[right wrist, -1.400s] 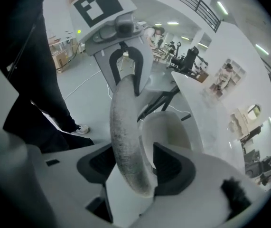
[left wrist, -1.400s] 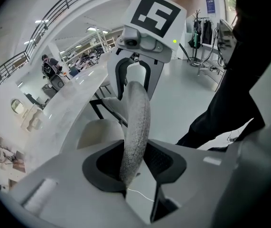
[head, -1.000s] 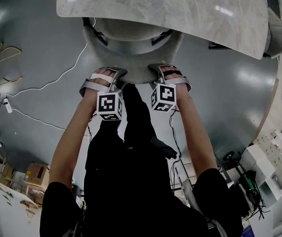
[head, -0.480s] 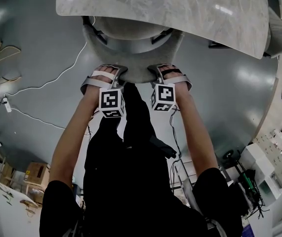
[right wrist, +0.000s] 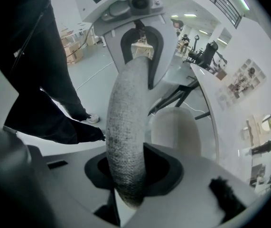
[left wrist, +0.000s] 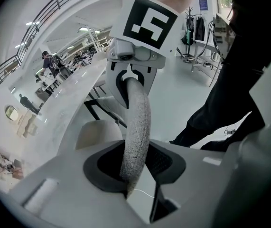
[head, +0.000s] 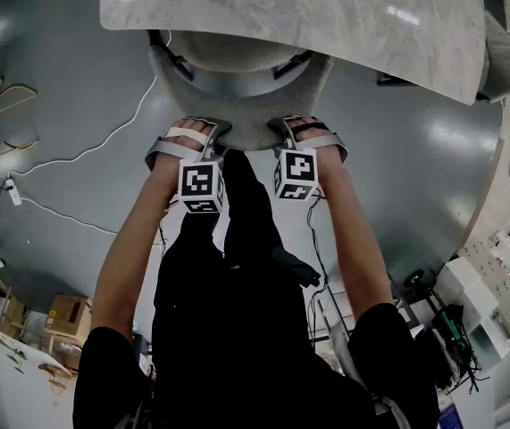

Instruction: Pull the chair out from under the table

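A grey chair with a curved fabric backrest (head: 237, 134) stands tucked under the marble table (head: 326, 25), its seat (head: 228, 54) mostly beneath the top. My left gripper (head: 214, 132) straddles the backrest's rim (left wrist: 137, 127) on its left part, and its jaws are closing on the rim, pads against the fabric. My right gripper (head: 283, 127) does the same on the right part, jaws closing with the rim (right wrist: 128, 127) filling the gap between the pads. Each gripper view shows the other gripper farther along the rim, the right gripper (left wrist: 135, 56) and the left gripper (right wrist: 137, 13).
The person's dark-trousered legs (head: 237, 266) stand directly behind the chair. A white cable (head: 85, 150) trails over the grey floor at left. Another chair (head: 505, 61) sits at the table's right end. Boxes (head: 62, 315) and equipment line the lower edges.
Both grippers stay on the backrest's rim. The chair and the table have not visibly moved.
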